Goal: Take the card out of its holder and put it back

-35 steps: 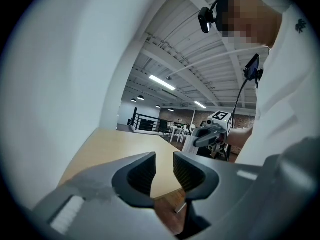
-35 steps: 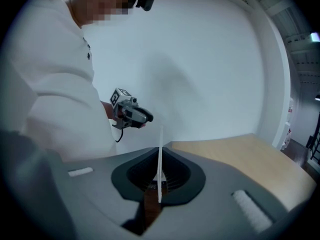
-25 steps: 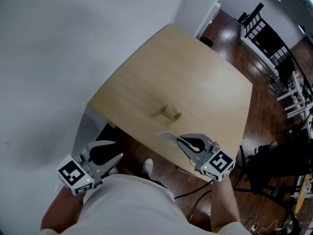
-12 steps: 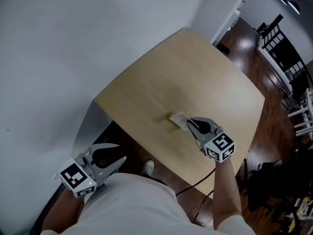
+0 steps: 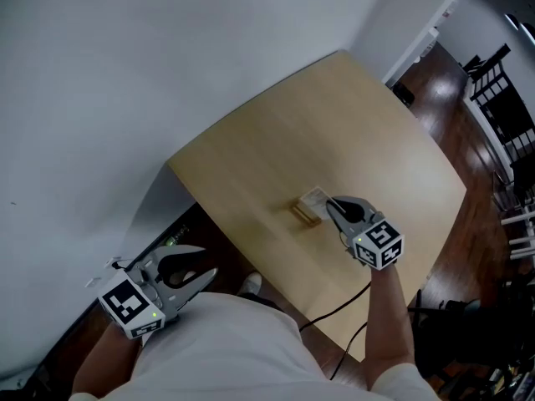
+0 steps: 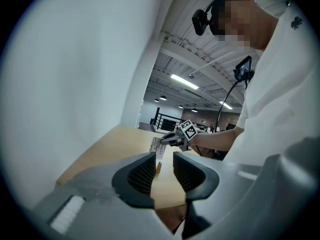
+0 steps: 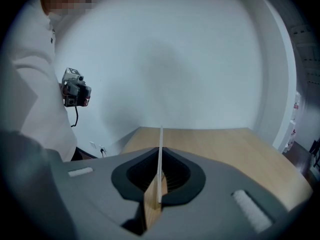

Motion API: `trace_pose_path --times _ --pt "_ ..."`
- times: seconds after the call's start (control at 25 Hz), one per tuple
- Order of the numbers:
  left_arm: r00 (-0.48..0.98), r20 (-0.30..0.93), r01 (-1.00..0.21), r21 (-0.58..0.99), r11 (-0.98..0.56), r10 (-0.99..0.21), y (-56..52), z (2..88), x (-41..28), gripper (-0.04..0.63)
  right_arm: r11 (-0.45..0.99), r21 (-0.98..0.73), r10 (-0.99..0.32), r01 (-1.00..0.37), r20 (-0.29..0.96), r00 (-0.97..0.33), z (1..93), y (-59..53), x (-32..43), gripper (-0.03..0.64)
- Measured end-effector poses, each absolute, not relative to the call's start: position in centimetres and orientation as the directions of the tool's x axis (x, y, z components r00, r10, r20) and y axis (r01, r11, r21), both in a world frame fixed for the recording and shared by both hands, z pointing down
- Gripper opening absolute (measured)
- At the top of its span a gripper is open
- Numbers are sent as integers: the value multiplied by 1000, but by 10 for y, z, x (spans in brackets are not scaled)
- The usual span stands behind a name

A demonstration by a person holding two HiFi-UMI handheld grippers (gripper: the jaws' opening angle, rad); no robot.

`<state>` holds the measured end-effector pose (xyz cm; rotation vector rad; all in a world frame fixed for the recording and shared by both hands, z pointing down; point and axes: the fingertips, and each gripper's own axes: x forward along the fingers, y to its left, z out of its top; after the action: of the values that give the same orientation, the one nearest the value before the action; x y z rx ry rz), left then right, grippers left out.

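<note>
A small wooden card holder (image 5: pixel 305 215) lies near the middle of the light wooden table (image 5: pixel 368 124). My right gripper (image 5: pixel 333 203) is shut on the white card (image 5: pixel 315 197), which hangs right at the holder's far side; I cannot tell whether it touches the slot. In the right gripper view the card (image 7: pixel 160 154) stands edge-on between the pads, with the holder (image 7: pixel 151 206) low beside it. My left gripper (image 5: pixel 201 261) hangs open and empty off the table's near-left corner. From the left gripper view (image 6: pixel 164 170) I see the card (image 6: pixel 155 144) and holder (image 6: pixel 159 167) ahead.
A white wall (image 5: pixel 125 73) runs along the table's left side. A black cable (image 5: pixel 334 312) trails off the near table edge. Dark wood floor and black chairs (image 5: pixel 501 82) lie to the right. The person's white shirt (image 5: pixel 217 349) fills the bottom.
My right gripper has carried the card from the table's near edge forward to the holder. The left gripper has stayed low at the left, open.
</note>
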<state>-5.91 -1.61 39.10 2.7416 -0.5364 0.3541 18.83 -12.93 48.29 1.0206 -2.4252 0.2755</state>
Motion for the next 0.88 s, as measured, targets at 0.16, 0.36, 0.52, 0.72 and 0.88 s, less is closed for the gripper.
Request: trace_pose_path --times 0.16,0.36,0.52,0.72,0.88 --pt "890 307 -420 268 -867 -336 -20 394 -56 117 706 -17 -597 -708 524 -608 496 -135 193 21" --pt "886 321 -426 274 -862 -336 -24 395 -51 116 710 -33 -584 -703 529 -615 506 -137 196 21" --pt "887 325 -421 275 -864 -329 -28 396 -48 116 708 -47 -587 -705 516 -623 508 -138 198 21" --pt "891 326 -410 277 -869 -316 -36 397 -44 117 713 -48 -580 -699 520 -627 509 -136 198 21" --pt "896 326 -397 283 -873 -302 -38 397 -41 116 711 -47 -582 -701 520 -625 507 -135 198 21"
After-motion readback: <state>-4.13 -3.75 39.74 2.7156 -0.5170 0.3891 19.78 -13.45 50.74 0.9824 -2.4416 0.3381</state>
